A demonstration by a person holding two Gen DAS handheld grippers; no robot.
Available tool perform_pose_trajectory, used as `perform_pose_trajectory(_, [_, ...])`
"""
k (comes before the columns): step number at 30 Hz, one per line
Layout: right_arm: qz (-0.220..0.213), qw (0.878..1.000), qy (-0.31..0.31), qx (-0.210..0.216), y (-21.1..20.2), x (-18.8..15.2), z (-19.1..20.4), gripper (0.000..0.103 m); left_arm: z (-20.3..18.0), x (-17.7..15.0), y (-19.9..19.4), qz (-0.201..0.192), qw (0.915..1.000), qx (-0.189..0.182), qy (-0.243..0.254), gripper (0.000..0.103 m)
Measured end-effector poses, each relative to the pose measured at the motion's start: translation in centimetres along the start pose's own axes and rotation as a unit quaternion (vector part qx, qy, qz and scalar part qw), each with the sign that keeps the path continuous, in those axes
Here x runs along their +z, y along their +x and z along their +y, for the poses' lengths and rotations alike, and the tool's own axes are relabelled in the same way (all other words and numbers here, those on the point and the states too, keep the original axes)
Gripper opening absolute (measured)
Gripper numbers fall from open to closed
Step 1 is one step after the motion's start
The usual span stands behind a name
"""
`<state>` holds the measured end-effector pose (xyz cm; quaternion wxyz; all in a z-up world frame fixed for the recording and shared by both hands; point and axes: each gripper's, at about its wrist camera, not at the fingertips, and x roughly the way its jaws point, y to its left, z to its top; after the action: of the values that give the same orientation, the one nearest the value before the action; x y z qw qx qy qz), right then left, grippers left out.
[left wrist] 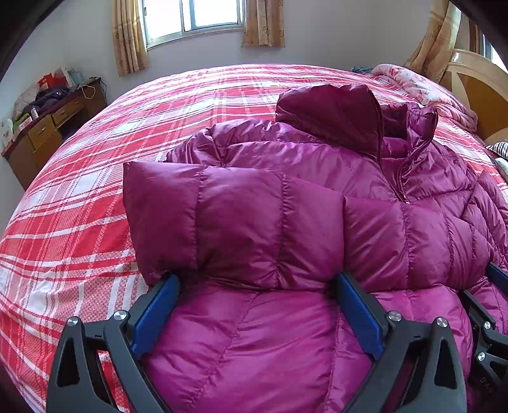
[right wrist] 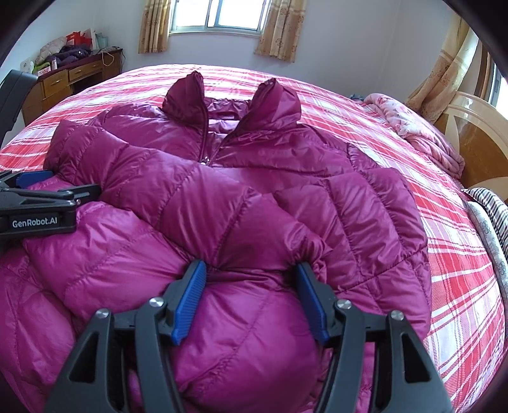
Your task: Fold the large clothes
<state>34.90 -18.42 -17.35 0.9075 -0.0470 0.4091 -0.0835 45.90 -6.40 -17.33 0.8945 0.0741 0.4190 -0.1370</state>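
Note:
A magenta quilted puffer jacket (right wrist: pixel 241 165) lies front up on the bed, collar toward the window and both sleeves folded across its chest. In the left wrist view one sleeve (left wrist: pixel 241 222) lies crosswise just beyond my left gripper (left wrist: pixel 255 281). Its jaws stand wide apart, and the jacket's puffy lower part (left wrist: pixel 254 343) bulges loosely between them. My right gripper (right wrist: pixel 251 265) is shut on a thick bunch of the lower part (right wrist: pixel 247 324), and the fabric puckers at both blue pads (right wrist: pixel 190 298). The left gripper (right wrist: pixel 47 187) shows at the left edge of the right wrist view.
The bed has a red and white plaid sheet (left wrist: pixel 79 222). A pink floral quilt (right wrist: pixel 422 136) and striped cloth (right wrist: pixel 489 206) lie by the wooden headboard (right wrist: pixel 476 139) on the right. A cluttered wooden desk (left wrist: pixel 47 127) stands at the far left under a curtained window (left wrist: pixel 193 16).

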Motion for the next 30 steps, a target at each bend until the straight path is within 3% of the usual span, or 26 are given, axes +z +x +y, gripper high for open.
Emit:
perform_pose_trajectory(3, [0.002,1.000,0.011,0.025,-0.4,0.1,-0.8,0.067,0.4,0.2,-0.2,0.006,0.9999,-0.014,-0.001,0.099])
perform_pose_trajectory(7, [0.015,0.998,0.002,0.056,-1.1,0.2,-2.2,0.093,0.8,0.3,-2.0,-0.003,0.9999,0.007,0.010,0.098])
perform_pose_trajectory(14, [0.001,0.995,0.036,0.097,-2.4,3.1,-5.8,0.093,2.1,5.2,-5.3,-0.058,0.9981,-0.022,-0.003,0.098])
perform_pose_trajectory(21, [0.007,0.990,0.089,0.112,0.6,9.7,-9.1,0.094,1.3,12.6,-2.4,-0.055,0.9981,-0.027,-0.004,0.098])
perform_pose_trajectory(24, [0.003,0.988,0.109,0.109,2.2,12.6,-10.4,0.095,1.5,15.5,-0.9,-0.053,0.9972,-0.043,-0.031,0.098])
perform_pose_trajectory(30, [0.030,0.984,0.137,0.108,6.2,17.3,-11.8,0.096,0.5,19.7,3.8,0.001,0.9952,-0.072,-0.066,0.098])
